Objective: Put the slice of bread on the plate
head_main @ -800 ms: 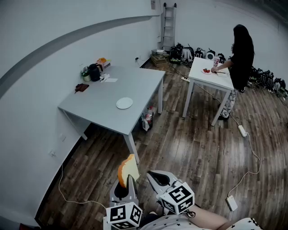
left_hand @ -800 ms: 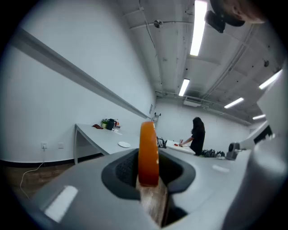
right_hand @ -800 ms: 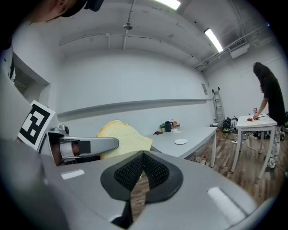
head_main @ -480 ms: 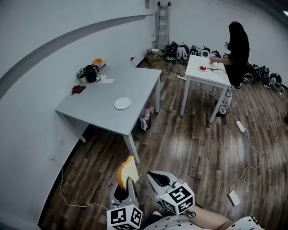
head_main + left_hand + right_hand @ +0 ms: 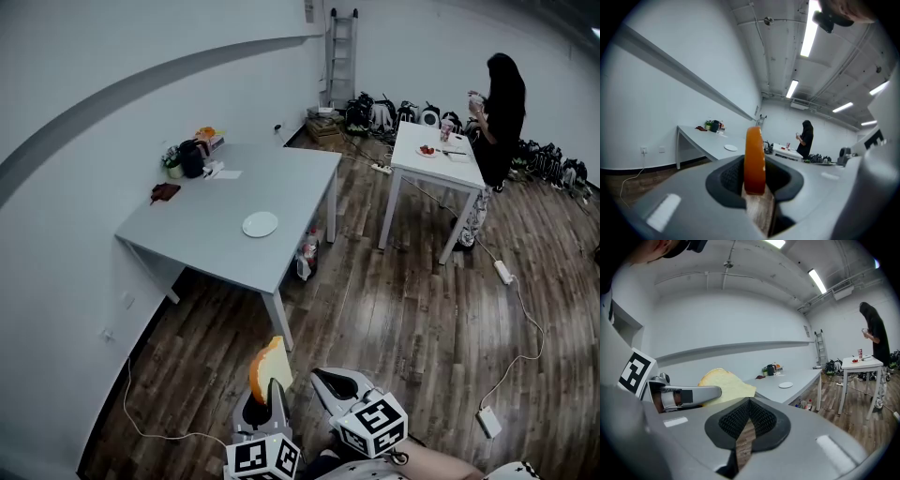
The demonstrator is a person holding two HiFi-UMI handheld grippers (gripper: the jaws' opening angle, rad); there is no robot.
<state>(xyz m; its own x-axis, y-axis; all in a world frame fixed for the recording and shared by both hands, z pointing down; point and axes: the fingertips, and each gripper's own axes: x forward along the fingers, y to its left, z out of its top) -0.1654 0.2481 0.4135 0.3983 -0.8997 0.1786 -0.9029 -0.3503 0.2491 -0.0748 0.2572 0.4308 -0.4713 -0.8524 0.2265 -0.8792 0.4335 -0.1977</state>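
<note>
Two grippers: left gripper [image 5: 755, 183] fingers clamped on the bread slice [image 5: 754, 157], right gripper [image 5: 749, 405] fingers together.

Your head camera looks steeply down over the left gripper [image 5: 270, 389] and right gripper [image 5: 323, 378], the grey table [image 5: 281, 187] well ahead. Each gripper's camera sits close behind its jaws, facing nearly level. All 3 views share that table and plate [image 5: 260, 224].
</note>
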